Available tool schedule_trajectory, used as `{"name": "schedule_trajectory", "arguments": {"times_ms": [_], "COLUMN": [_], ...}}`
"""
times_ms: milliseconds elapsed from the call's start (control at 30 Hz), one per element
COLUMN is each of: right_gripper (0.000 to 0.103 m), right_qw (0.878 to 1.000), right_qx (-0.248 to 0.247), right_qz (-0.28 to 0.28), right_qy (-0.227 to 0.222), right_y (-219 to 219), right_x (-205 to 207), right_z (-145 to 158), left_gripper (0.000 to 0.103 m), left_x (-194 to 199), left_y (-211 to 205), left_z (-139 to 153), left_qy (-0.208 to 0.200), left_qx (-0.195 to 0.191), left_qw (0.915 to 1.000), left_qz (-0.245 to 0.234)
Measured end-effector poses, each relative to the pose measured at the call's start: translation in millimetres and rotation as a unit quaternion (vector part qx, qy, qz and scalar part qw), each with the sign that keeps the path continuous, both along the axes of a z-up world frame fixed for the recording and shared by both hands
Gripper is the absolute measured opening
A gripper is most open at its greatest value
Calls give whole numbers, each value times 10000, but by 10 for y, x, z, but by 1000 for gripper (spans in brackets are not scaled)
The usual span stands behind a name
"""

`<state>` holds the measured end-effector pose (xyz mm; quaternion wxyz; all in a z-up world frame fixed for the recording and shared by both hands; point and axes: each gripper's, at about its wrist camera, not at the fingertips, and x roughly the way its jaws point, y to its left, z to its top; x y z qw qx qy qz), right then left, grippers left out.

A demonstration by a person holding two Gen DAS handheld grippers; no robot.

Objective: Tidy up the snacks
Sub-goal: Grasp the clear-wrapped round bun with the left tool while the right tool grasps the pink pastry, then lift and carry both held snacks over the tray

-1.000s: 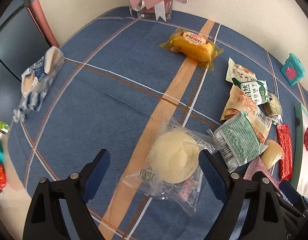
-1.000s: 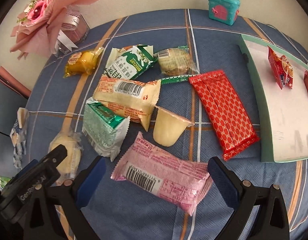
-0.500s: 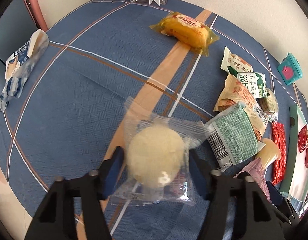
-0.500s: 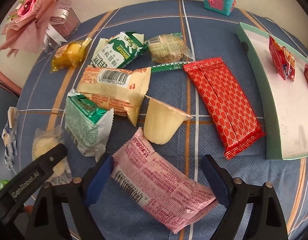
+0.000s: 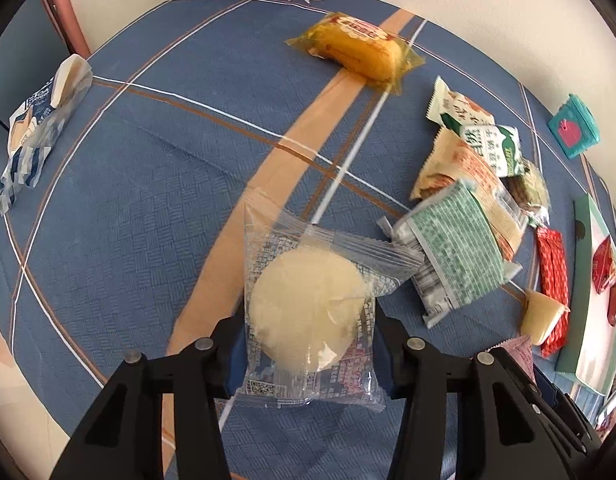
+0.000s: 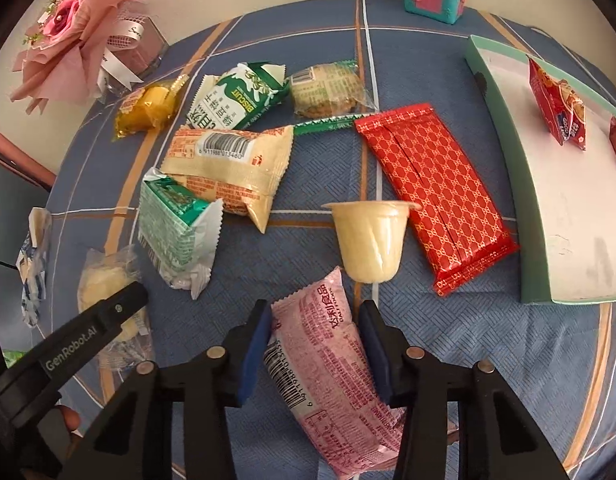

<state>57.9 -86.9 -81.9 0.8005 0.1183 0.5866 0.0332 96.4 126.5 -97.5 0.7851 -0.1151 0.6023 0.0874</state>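
Left gripper (image 5: 308,354): jaws closing, blue pads pinching a clear crinkly wrapper (image 5: 308,312) with a round pale cake inside. A second ago the jaws stood wide either side of it, packet flat on the cloth; now its near end sits between the pads

Right gripper (image 6: 314,354): jaws closing, pads against the sides of a pink foil packet (image 6: 328,372), barcode facing up. Earlier it lay crosswise between wide-open jaws; now it runs lengthwise between them

Beyond, on blue woven tablecloth (image 6: 460,332) with orange and white stripes: pale tapered jelly cup (image 6: 370,244) on its side, just beside a glossy red patterned packet (image 6: 432,192); green-printed pouch (image 6: 176,236); cream barcode pouch (image 6: 228,168)

Green-rimmed tray (image 6: 504,152) far right, red sachets inside
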Motion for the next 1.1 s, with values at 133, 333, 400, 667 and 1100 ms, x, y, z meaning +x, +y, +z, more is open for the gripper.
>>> {"name": "schedule_trajectory", "arguments": {"times_ms": [133,333,400,667,1100], "right_gripper": [52,66,66,43,38], "right_qw": [9999,9988,9981,9977,9978], "right_qx": [119,108,-54,-198,-34], "right_qz": [89,483,607,642,534], "right_qy": [-10,-46,-40,27,-390], "right_y": [-108,-103,-78,-202,-497], "right_x": [-73,-271,-334,-509,-689], "right_z": [52,138,134,57,334], "left_gripper": [52,52,52,52,50], "left_x": [-60,-189,-240,-389,-535], "left_y": [-135,-297,-353,-596,-958], "left_z": [-13,-7,-4,-36,50], "left_qy": [36,76,87,166,28], "left_qx": [-38,-110,-94,48,-65], "left_qw": [9999,9998,9997,9993,9996], "left_qz": [-95,-151,-184,-318,-258]}}
